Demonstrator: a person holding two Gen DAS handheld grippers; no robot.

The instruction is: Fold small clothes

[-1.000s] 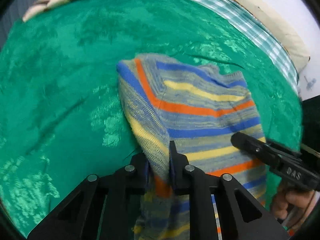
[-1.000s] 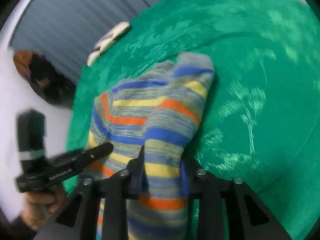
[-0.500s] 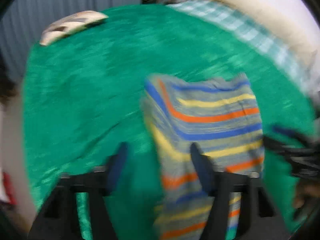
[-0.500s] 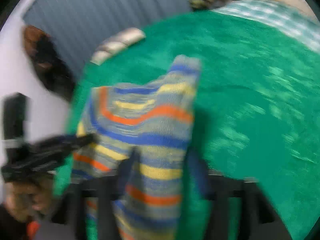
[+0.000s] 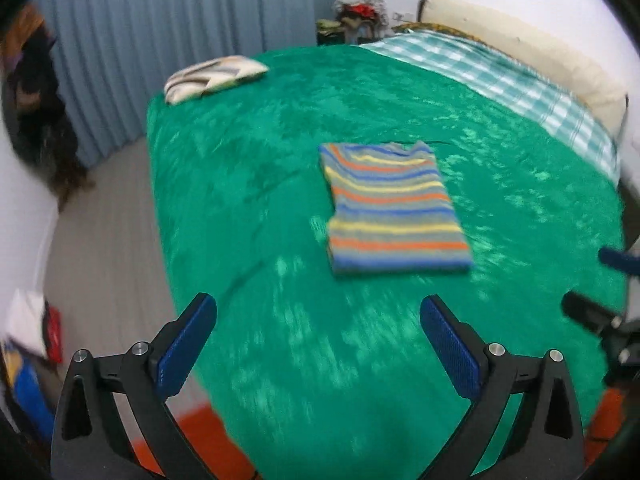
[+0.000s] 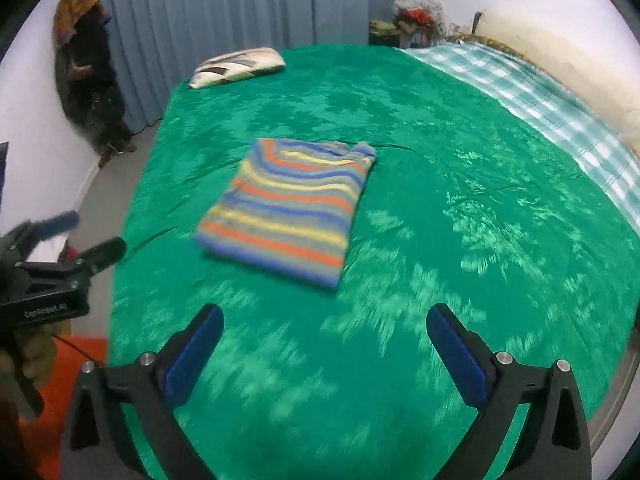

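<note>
2 grippers [image 5: 318,312] [image 6: 324,322] spread, just opened, empty | striped garment [image 5: 390,208] folded | green bedspread [image 5: 248,168] | grey curtain [image 5: 160,32]

Green bedspread [image 6: 440,184] open all round — folded striped garment [image 6: 292,208] mid-bed, pillow [image 6: 238,66] far corner

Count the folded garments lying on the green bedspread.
1: the striped sweater lies folded mid-bed, clear of both grippers. The patterned item at the far corner looks like a pillow, though blur leaves that uncertain.
</note>
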